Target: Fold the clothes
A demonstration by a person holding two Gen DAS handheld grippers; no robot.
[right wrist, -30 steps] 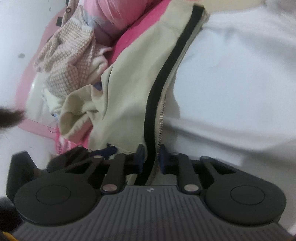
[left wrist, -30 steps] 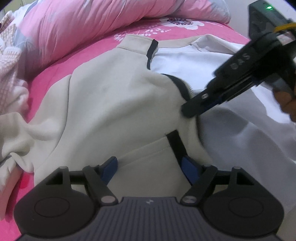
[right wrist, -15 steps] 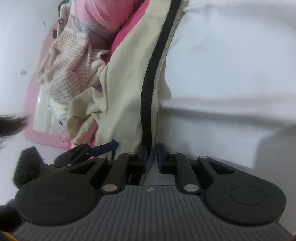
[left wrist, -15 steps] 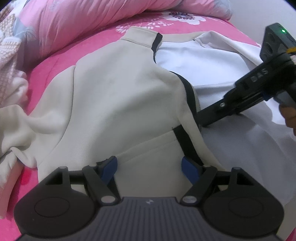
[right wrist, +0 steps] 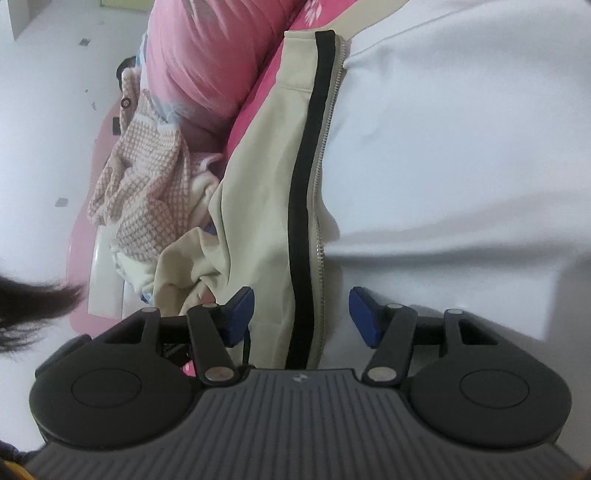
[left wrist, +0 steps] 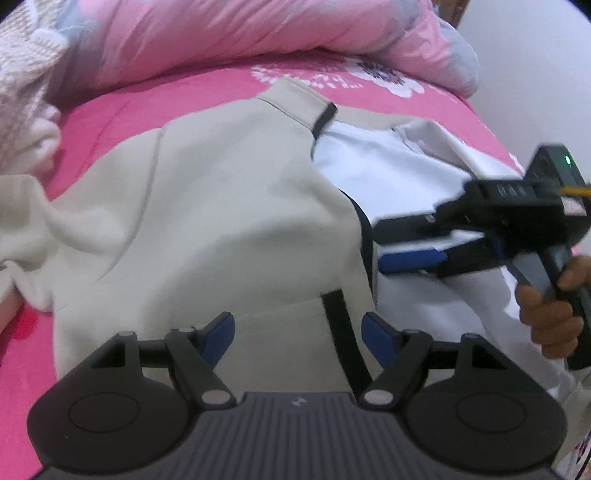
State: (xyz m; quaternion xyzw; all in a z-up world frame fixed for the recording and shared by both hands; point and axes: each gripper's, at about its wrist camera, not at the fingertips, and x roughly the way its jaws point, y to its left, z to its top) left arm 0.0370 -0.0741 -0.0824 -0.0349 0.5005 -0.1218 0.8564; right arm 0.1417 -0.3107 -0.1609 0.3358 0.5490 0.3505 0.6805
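Jacket (left wrist: 229,229): right half ran out of frame on the bed (left wrist: 177,99).
Left tool (left wrist: 297,334): gaped wide, empty.
Right tool (right wrist: 301,315): spread apart astride the zipper (right wrist: 321,192), gripping nothing.
Left view only: hand (left wrist: 550,310).

Bed (left wrist: 192,99) covered by a bright pink sheet with a white flower print. Lying directly on it: a cream zip-up jacket (left wrist: 221,221) with black trim, spread open so its white lining (left wrist: 388,173) faces up; a pale pink quilt (left wrist: 221,33) bunched along the far edge; and a pink-and-white checked knit garment (right wrist: 144,173) crumpled in a heap just beside the jacket's sleeve.
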